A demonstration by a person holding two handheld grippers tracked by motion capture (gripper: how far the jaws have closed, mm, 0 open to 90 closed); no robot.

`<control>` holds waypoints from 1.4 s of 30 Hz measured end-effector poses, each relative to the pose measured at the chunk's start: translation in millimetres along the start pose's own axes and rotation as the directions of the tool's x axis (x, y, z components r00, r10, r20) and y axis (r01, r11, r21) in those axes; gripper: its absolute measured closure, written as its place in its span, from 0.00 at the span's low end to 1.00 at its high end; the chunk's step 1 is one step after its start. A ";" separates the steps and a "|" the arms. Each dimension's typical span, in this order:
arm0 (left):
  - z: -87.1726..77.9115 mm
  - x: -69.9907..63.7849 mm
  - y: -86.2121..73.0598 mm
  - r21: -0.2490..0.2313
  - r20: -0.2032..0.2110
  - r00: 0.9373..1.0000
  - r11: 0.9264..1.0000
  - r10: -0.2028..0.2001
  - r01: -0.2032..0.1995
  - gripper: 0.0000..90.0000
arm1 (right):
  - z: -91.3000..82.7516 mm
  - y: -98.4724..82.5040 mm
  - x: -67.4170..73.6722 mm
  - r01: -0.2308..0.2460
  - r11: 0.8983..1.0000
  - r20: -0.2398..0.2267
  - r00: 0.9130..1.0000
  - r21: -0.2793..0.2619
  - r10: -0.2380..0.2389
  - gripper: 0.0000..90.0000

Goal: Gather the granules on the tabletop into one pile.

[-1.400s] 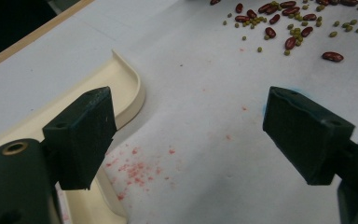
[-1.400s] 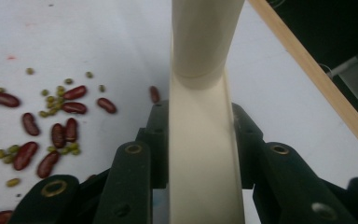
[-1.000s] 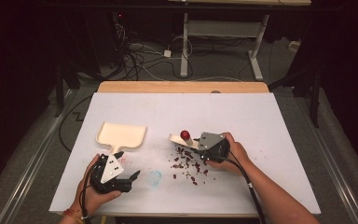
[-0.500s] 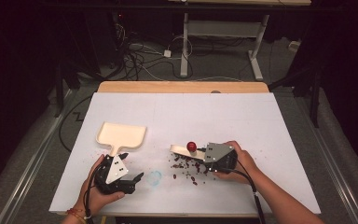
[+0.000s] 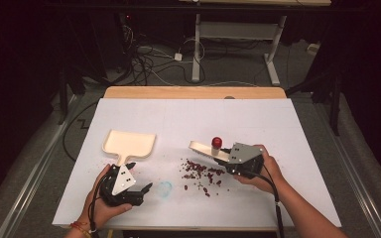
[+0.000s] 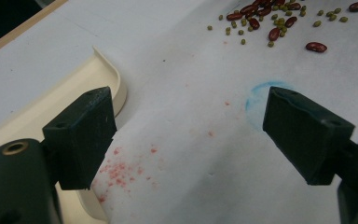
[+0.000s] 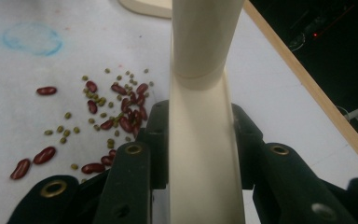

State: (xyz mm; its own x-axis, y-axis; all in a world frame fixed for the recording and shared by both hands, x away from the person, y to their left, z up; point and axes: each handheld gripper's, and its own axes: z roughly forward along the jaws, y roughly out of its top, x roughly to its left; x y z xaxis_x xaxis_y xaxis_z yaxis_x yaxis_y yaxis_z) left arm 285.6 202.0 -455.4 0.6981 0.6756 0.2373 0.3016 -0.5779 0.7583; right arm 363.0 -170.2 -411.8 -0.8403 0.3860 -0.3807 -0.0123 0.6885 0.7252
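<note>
Sweeping beans on the white table (image 5: 287, 129).
The right gripper (image 7: 193, 140) has its jaws closed tight on the handle of a cream brush (image 5: 202, 148), held above the scattered beans (image 5: 201, 172); the left gripper (image 6: 189, 135) rests with jaws wide apart and empty, just beside the cream dustpan (image 5: 128, 144), which lies flat at the table's left.

A blue ring mark (image 5: 164, 188) on the white table (image 5: 278, 124); cables (image 5: 144, 59) on the floor.
</note>
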 end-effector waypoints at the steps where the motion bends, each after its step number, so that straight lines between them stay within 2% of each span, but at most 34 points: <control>1: 0.4 0.4 0.1 0.001 -0.001 1.000 1.000 -0.002 0.002 0.19 | 1.5 0.5 -1.5 -0.009 1.000 0.003 1.000 -0.006 0.009 0.75; 5: 2.4 1.7 0.9 0.004 0.002 1.000 1.000 -0.007 0.007 0.19 | 26.7 9.4 -8.3 -0.003 1.000 0.024 1.000 -0.011 0.003 0.75; 6: 2.8 1.8 1.0 0.007 0.004 1.000 1.000 -0.005 0.005 0.19 | 26.7 9.4 -8.3 -0.003 1.000 0.024 1.000 -0.011 0.003 0.75; 7: 3.6 1.9 1.1 0.008 0.006 1.000 1.000 -0.005 0.005 0.19 | 42.4 13.8 -10.6 -0.008 1.000 0.027 1.000 -0.010 0.008 0.75; 8: 3.9 2.3 1.3 0.010 0.007 1.000 1.000 -0.006 0.006 0.19 | 42.4 13.8 -10.6 -0.008 1.000 0.027 1.000 -0.010 0.008 0.75; 9: 4.4 2.7 1.3 0.008 0.009 1.000 1.000 -0.010 0.010 0.18 | 54.4 16.5 -12.0 -0.013 1.000 0.016 1.000 -0.010 0.013 0.75; 11: 4.7 3.3 1.2 0.012 0.013 1.000 1.000 -0.011 0.010 0.19 | 65.8 18.6 -10.6 0.001 1.000 0.005 1.000 0.001 -0.001 0.75; 13: 5.3 2.7 0.5 0.010 0.016 1.000 1.000 -0.011 0.011 0.19 | 70.1 19.7 -8.8 0.004 1.000 -0.007 1.000 0.006 -0.004 0.75; 16: 6.2 1.8 -0.5 0.014 0.027 1.000 1.000 -0.005 0.004 0.19 | 75.6 23.0 -0.4 0.038 0.999 -0.040 0.998 0.008 -0.037 0.75; 20: 7.2 0.5 -0.5 0.021 0.037 0.999 1.000 0.009 -0.010 0.19 | 74.1 21.6 9.6 0.086 0.996 -0.093 0.992 0.013 -0.085 0.75; 22: 6.9 0.4 -0.3 0.013 0.044 0.999 1.000 0.005 -0.006 0.18 | 67.1 19.0 17.2 0.095 0.995 -0.125 0.988 -0.013 -0.096 0.75; 24: 6.9 1.7 -0.4 0.002 0.057 0.998 1.000 0.007 -0.007 0.18 | 64.9 18.5 18.6 0.100 0.995 -0.133 0.986 -0.023 -0.102 0.75; 25: 7.1 2.3 -0.7 -0.001 0.068 0.998 1.000 -0.002 0.002 0.18 | 57.4 16.2 23.5 0.110 0.993 -0.155 0.981 -0.046 -0.116 0.75; 27: 7.1 3.3 -1.3 0.000 0.084 0.996 1.000 -0.020 0.020 0.18 | 52.0 14.1 27.9 0.125 0.991 -0.155 0.979 -0.041 -0.130 0.75; 29: 6.9 3.8 -1.5 0.001 0.079 0.997 1.000 -0.023 0.023 0.19 | 50.0 13.2 28.8 0.132 0.991 -0.157 0.978 -0.038 -0.137 0.75; 34: 5.4 2.6 -0.9 -0.005 0.085 0.996 1.000 -0.016 0.016 0.19 | 39.3 9.2 26.1 0.095 0.993 -0.166 0.980 -0.074 -0.107 0.75; 37: 5.3 2.9 -0.5 -0.006 0.083 0.996 1.000 -0.015 0.015 0.19 | 34.6 8.6 21.7 0.071 0.994 -0.139 0.987 -0.086 -0.083 0.75; 39: 4.9 3.2 -0.3 -0.007 0.081 0.997 1.000 -0.016 0.016 0.18 | 32.3 9.6 19.6 0.061 0.995 -0.103 0.992 -0.083 -0.069 0.75; 41: 3.5 4.2 -0.4 -0.017 0.073 0.997 1.000 -0.010 0.011 0.19 | 28.1 10.8 17.1 0.040 0.996 -0.084 0.995 -0.079 -0.046 0.75; 42: 2.9 4.2 -0.8 -0.014 0.076 0.997 1.000 -0.019 0.020 0.18 | 22.9 12.7 16.0 0.014 0.997 -0.074 0.997 -0.080 -0.020 0.75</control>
State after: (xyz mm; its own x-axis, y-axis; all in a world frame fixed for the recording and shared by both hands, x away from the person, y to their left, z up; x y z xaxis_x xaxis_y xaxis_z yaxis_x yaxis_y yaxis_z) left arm 290.2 204.0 -456.8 0.7395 0.6497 0.1763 0.3061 -0.5578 0.7715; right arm 361.8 -141.2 -421.8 -0.8776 0.3258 -0.3517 -0.0673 0.6426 0.7632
